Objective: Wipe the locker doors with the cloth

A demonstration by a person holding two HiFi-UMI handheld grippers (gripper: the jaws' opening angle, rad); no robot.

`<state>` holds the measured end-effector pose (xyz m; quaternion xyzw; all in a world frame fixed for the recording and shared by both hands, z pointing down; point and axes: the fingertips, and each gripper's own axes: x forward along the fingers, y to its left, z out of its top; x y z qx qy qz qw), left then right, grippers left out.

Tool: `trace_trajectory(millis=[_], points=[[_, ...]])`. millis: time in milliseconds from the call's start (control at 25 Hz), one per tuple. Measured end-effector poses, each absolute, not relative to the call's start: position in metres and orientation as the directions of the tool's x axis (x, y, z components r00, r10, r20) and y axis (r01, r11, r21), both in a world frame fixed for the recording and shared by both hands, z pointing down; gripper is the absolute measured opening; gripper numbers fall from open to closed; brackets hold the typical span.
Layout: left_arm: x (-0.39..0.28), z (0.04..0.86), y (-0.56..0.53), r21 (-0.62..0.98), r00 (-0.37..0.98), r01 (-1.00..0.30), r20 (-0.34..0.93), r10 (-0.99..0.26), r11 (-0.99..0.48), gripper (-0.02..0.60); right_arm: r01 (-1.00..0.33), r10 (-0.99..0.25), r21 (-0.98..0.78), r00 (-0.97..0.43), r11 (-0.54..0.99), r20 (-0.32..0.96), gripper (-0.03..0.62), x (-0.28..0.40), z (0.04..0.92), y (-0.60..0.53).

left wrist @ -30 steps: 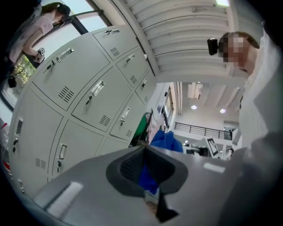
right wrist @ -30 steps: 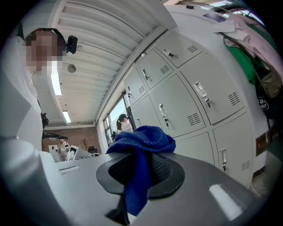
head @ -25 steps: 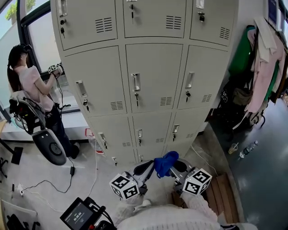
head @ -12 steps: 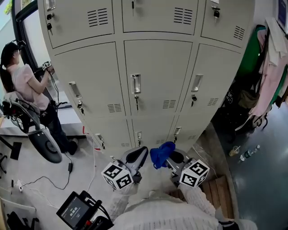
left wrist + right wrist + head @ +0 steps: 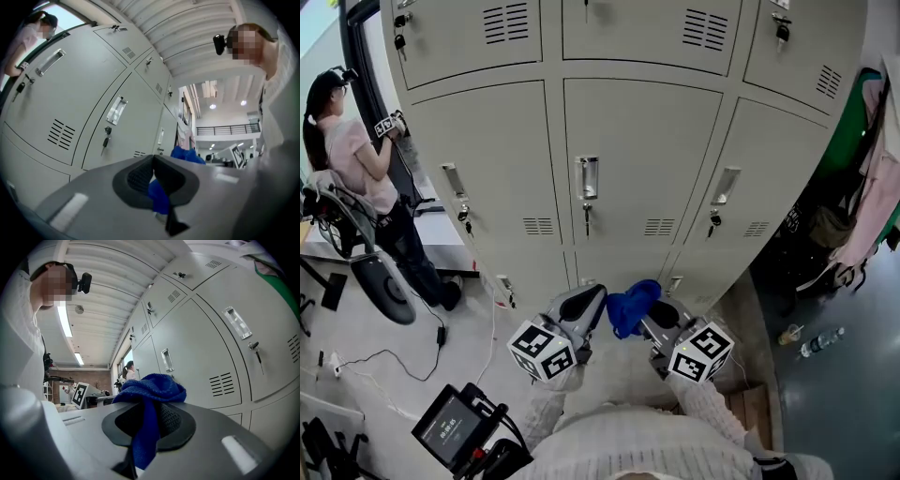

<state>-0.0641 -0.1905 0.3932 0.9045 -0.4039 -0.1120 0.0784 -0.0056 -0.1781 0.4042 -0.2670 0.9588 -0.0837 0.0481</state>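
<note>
The blue cloth (image 5: 628, 305) hangs bunched between my two grippers, just in front of the lower grey locker doors (image 5: 619, 159). My right gripper (image 5: 645, 316) is shut on it; in the right gripper view the cloth (image 5: 150, 387) heaps over the jaws (image 5: 149, 405) and a strip hangs down between them. My left gripper (image 5: 598, 296) sits close beside the cloth's left edge. Its jaws (image 5: 151, 161) are together in the left gripper view, with blue fabric (image 5: 159, 199) showing between them. The cloth is not touching a door.
The lockers have handles and keys (image 5: 586, 178). A person (image 5: 356, 159) stands at the left by a window, with a wheeled device (image 5: 380, 286) and floor cables. A screen unit (image 5: 450, 431) is near my left. Hanging clothes (image 5: 877, 197) and a bottle (image 5: 820, 342) are on the right.
Both grippers have risen together with the cloth, closer to the locker doors. The lockers fill more of the head view.
</note>
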Motion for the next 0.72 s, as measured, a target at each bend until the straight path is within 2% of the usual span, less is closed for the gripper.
trace_trajectory(millis=[440, 600, 720], points=[[-0.076, 0.397, -0.223, 0.198, 0.583, -0.782, -0.102, -0.806, -0.591, 0.005, -0.548, -0.549, -0.086, -0.836, 0.832, 0.017, 0.055, -0.018, 0.406, -0.215], [-0.087, 0.389, -0.235, 0.142, 0.593, -0.791, -0.067, -0.803, -0.596, 0.005, -0.558, -0.560, -0.067, -0.829, 0.827, -0.005, 0.055, -0.038, 0.387, -0.228], [-0.093, 0.365, -0.245, 0.115, 0.606, -0.782, -0.092, -0.790, -0.613, 0.005, -0.569, -0.568, 0.029, -0.822, 0.822, -0.029, 0.055, -0.051, 0.361, -0.238]])
